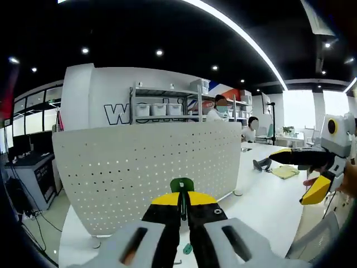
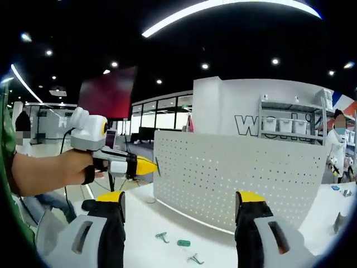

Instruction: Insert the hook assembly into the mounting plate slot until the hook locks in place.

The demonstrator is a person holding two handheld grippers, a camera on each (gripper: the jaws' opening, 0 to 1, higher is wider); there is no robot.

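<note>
Only one piece of lettering is showing. Ahead of the left gripper's jaws, beyond the white pegboard panel (image 1: 150,167), large dark outlined letters are standing on the white wall (image 1: 111,89); "W" is reading clearly, and the rest is running behind the shelving rack (image 1: 167,103) and cannot be made out. Ahead and to the right of the right gripper's jaws, the same wall lettering is showing as "wo", with further letters hiding behind the rack (image 2: 290,123). No other label, brand or number is legible.
</note>
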